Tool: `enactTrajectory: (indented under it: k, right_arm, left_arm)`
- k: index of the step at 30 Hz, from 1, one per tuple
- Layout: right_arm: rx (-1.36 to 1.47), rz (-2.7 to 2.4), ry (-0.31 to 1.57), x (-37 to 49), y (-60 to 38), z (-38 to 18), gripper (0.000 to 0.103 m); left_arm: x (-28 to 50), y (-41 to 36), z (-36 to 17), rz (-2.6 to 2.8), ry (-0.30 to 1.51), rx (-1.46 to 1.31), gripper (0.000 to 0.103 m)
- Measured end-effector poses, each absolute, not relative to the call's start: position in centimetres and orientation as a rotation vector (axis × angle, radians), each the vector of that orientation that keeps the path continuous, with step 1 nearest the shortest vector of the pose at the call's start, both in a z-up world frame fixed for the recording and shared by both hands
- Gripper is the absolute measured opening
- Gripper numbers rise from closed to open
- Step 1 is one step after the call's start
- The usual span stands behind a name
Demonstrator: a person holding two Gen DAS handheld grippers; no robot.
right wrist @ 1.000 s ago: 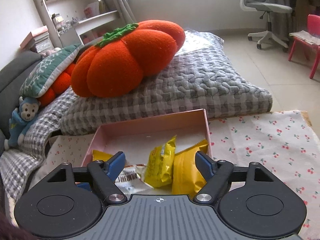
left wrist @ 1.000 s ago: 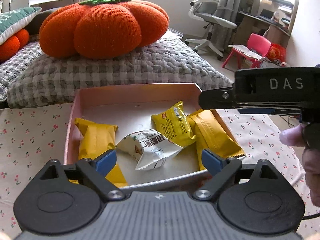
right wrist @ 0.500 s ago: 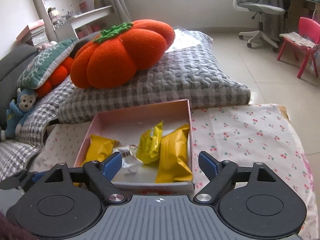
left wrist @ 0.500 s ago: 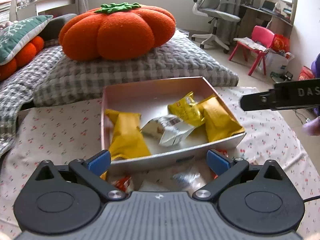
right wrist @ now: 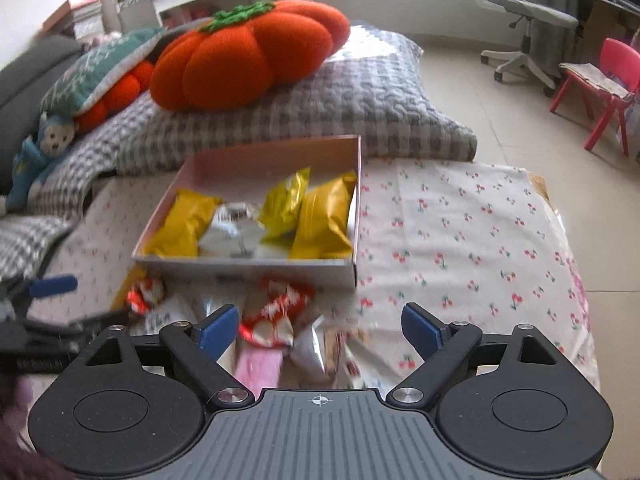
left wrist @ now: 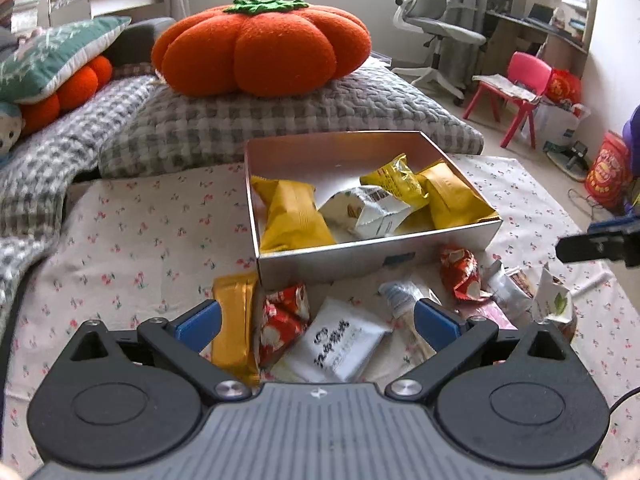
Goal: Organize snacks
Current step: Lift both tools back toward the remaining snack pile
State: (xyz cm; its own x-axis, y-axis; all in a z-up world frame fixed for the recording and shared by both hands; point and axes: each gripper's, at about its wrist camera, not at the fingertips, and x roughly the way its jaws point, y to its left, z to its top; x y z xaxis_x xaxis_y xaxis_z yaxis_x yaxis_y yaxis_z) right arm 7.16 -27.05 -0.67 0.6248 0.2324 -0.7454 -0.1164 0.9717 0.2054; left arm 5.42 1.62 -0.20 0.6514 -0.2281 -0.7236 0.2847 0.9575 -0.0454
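Both jaws gape empty: the left hand-held gripper (left wrist: 316,324) and the right hand-held gripper (right wrist: 318,330), just widened, hover over loose snacks (left wrist: 340,344) crowded on the table (left wrist: 132,240) before the box (left wrist: 376,256). Closing now risks pinching two overlapping packets.

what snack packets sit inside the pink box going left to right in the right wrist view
long yellow packet → crumpled white and silver packet → small shiny yellow packet standing on edge → wide yellow ridged packet
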Motion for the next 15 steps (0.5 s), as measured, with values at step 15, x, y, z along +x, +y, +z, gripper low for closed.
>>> enactTrajectory:
  k: [15]
  right_arm:
    - [0.246,0.197,0.866,3.0,-30.7,-3.6,0.09]
  left_arm:
    - [1.9,2.2,-3.0,-0.443,0.782,0.093,0.102]
